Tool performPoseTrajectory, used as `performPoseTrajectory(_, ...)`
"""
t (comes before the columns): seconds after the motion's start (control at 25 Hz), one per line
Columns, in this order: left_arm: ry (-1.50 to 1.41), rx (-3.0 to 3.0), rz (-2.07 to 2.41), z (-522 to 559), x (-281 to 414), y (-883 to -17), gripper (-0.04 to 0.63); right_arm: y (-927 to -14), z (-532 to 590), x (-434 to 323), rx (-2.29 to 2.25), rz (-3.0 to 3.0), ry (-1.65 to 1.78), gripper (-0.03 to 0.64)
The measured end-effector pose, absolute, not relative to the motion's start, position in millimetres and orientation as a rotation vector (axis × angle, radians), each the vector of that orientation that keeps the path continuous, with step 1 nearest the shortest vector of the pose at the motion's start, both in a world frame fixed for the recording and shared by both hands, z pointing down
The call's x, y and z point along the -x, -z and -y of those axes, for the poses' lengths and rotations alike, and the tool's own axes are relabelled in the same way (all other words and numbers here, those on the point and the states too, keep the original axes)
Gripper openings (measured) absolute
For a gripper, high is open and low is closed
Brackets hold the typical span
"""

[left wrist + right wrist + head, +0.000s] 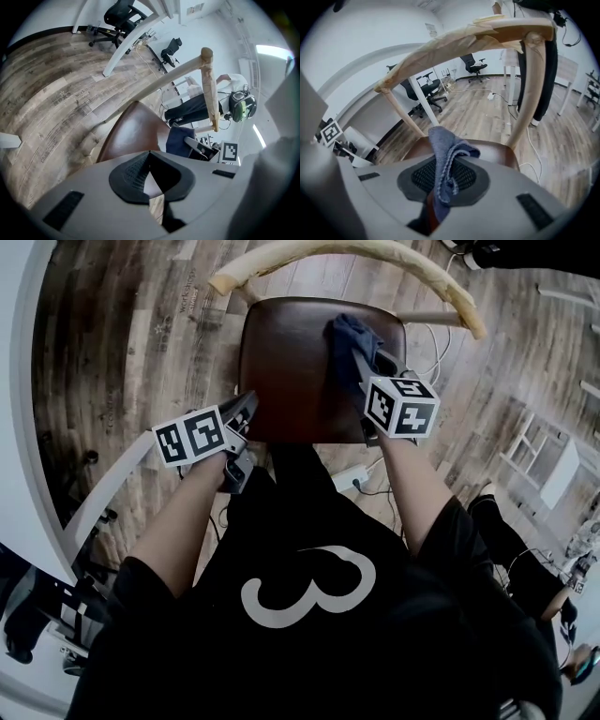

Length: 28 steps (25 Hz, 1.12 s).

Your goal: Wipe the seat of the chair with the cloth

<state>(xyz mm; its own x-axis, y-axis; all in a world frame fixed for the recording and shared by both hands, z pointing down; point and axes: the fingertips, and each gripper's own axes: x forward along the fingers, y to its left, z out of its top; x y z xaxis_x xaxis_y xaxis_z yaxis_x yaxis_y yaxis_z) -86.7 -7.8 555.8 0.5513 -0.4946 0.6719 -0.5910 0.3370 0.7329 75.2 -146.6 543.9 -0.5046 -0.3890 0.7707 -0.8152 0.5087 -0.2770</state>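
The chair's brown seat (291, 371) lies below me, its pale wooden backrest (375, 254) curving across the far side. My right gripper (361, 357) is shut on a dark blue cloth (349, 334), which rests on the seat's far right part. In the right gripper view the cloth (443, 154) sticks up from between the pads, with the seat (492, 152) and backrest (454, 40) beyond. My left gripper (248, 407) is shut and holds nothing, at the seat's front left edge. The left gripper view shows the seat (131, 131) and the cloth (178, 140).
Wood floor surrounds the chair. A white power strip (352, 476) and cables lie under its front right. A white table frame (112, 484) runs along the left, a white shelf (544, 451) stands at right. Office chairs (119, 16) and a standing person's legs (192, 108) are behind.
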Motion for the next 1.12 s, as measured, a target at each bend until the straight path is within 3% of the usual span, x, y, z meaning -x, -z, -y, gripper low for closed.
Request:
performPoseTrajectory(0.6, -0.010, -1.218, 1.145, -31, 139, -558, 0.012, -535, 56, 80, -0.587, 2.236, -1.086, 0.055)
performPoseTrajectory(1.12, 0.015, -1.157, 1.170, -69, 155, -570, 0.012, -591, 34, 96, -0.546, 2.147, -0.889, 0.055)
